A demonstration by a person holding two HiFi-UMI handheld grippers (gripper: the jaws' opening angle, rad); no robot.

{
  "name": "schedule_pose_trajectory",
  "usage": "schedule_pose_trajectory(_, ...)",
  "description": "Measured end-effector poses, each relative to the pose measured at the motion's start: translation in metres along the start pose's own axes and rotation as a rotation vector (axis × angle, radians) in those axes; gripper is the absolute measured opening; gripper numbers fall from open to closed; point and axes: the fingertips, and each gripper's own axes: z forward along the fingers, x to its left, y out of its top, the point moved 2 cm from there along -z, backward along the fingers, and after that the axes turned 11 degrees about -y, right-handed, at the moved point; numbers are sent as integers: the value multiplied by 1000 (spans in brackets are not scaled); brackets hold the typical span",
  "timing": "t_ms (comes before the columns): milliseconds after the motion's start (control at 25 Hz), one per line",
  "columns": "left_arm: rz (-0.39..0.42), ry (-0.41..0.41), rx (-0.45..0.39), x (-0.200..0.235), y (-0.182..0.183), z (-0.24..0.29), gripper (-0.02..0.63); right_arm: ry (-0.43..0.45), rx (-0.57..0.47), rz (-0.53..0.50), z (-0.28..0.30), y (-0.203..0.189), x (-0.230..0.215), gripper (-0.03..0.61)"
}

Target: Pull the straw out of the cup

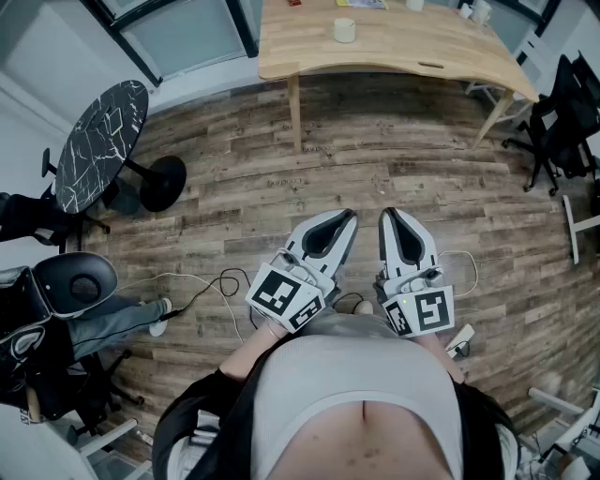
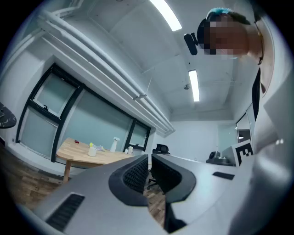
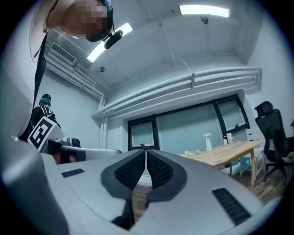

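This is looking like an office meeting room. A long light wooden desk (image 1: 394,42) with a curved front edge is standing on wood-plank flooring (image 1: 375,159), backing onto black-framed frosted glass partitions (image 3: 183,128). Black swivel office chairs (image 1: 562,122) are crowding the desk's right end, and a spray bottle (image 3: 208,141) is standing toward its back edge. A round black marble-look table (image 1: 101,141) is sitting off to the left. Strip lights (image 3: 203,10) are glowing on a white ceiling, and cables (image 1: 202,286) are trailing across the floor.
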Motion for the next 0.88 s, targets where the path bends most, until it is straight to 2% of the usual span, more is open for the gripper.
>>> schedule_pose_trajectory(880,-24,-45,-6,33,3,-33,26,-101,-24,33,9,-12,32,37)
